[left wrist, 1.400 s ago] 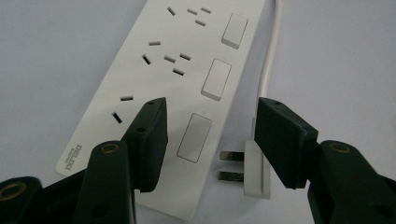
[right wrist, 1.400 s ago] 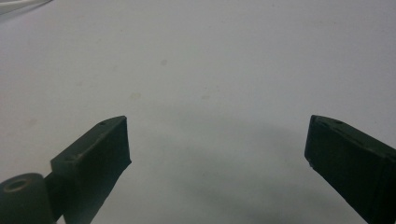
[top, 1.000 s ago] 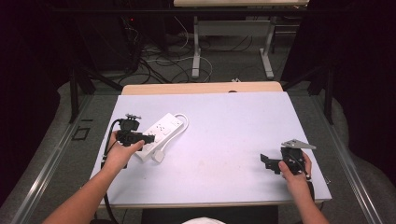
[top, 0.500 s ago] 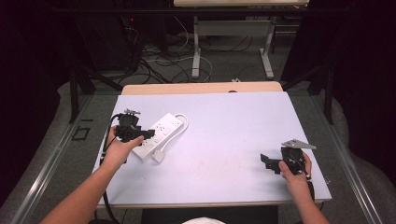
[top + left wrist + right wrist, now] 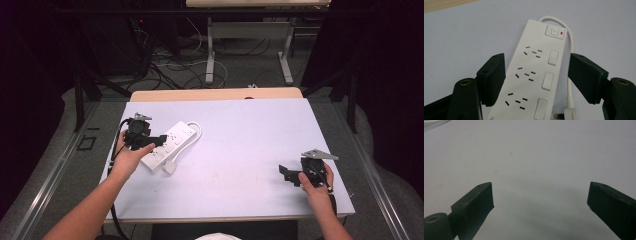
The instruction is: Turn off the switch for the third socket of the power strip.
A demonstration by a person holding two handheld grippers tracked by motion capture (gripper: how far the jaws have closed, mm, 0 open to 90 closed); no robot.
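My left claw (image 5: 535, 75) is over the power strip (image 5: 534, 75) now, jaws spread wide with one on each long side of the white body. Neither pad looks to be touching it. This is the approach step, I'd say: lined up for a grab across the narrow width, not yet closed.

The power strip lies flat on the table (image 5: 240, 130) at its left side, near my left hand (image 5: 127, 157). In the high view its long axis runs on a diagonal, the near end toward the table's left front and the far end toward the middle back. In the left claw's own view it points straight away from me, the switch button with its small red light (image 5: 562, 32) at the far end and three banks of sockets running back toward me. Its white cord (image 5: 571, 50) loops out from the switch end and comes down the side by one jaw, ending at the plug (image 5: 567, 113) near the strip's close end.

Next move, as I judge it: settle lower and squeeze, keeping that cord out from under the pad.

My right claw (image 5: 540, 202) sits open too, holding nothing, low over bare table well off to the right.
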